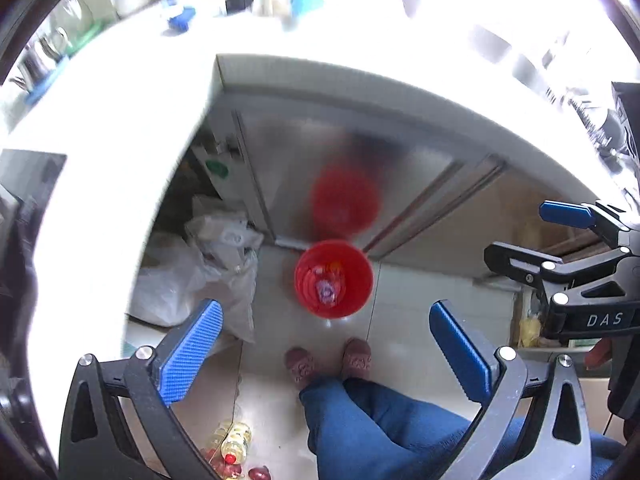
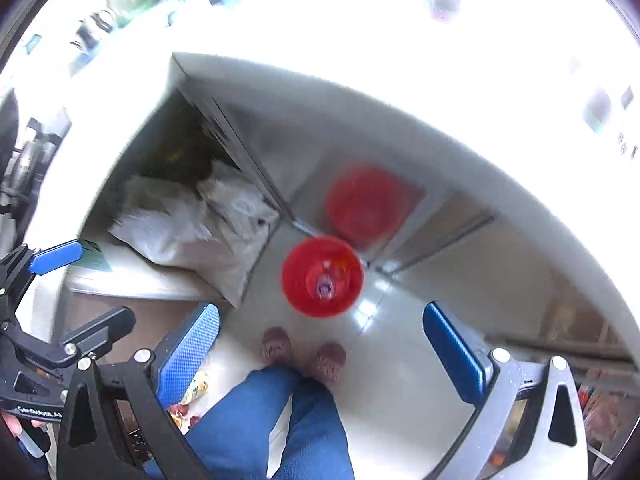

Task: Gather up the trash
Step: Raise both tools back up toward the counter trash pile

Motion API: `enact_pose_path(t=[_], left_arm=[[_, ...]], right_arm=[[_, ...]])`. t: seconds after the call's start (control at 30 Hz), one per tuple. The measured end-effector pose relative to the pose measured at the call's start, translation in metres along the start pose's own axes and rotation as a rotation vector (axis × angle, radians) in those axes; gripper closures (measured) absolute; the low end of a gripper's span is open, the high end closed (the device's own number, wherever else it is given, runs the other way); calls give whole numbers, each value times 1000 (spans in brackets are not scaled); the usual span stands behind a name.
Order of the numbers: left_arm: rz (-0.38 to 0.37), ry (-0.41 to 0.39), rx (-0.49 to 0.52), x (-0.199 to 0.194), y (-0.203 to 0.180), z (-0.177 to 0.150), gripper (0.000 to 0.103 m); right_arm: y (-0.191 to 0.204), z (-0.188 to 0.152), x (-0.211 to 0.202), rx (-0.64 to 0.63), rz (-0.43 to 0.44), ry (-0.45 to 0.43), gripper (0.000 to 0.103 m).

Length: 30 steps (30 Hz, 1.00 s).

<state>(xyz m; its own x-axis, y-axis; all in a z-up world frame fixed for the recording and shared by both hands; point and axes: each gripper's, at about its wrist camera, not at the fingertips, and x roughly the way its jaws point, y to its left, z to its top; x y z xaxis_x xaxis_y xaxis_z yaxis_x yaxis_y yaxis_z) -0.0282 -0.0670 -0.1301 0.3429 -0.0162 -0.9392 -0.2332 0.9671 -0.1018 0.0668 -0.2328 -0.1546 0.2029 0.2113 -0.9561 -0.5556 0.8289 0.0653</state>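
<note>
Trash [image 1: 327, 289] sits at the bottom of the red bin [image 1: 334, 278] on the floor [image 1: 408, 320], right by the person's feet [image 1: 328, 362], likely so things can be dropped straight in. The left tool [image 1: 326, 354] and right tool [image 2: 320, 354] both point down over the bin, spread wide, holding nothing. The white surface [image 1: 120, 160] curves close around, and bags [image 1: 208, 272] crowd the bin's left. Open floor is to its right.

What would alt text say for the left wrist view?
A round red plastic bin with trash inside stands on the pale tiled floor, seen from above between the open left gripper and its blue pads, beyond the person's slippers.
</note>
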Motion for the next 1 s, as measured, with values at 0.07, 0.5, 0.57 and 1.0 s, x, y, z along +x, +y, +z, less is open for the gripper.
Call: enact_pose_path(t=[0.07, 0.5, 0.57, 1.0], left_arm=[[11, -39, 4, -21, -4, 7, 0], [36, -197, 19, -112, -11, 61, 0], [39, -209, 21, -117, -10, 71, 0], [20, -188, 14, -109, 20, 142, 0]], right_arm=[[0, 7, -21, -9, -5, -53, 1], [-13, 38, -93, -37, 82, -171, 1], [-9, 42, -100, -74, 41, -201, 1], [5, 105, -108, -106, -14, -261, 1]])
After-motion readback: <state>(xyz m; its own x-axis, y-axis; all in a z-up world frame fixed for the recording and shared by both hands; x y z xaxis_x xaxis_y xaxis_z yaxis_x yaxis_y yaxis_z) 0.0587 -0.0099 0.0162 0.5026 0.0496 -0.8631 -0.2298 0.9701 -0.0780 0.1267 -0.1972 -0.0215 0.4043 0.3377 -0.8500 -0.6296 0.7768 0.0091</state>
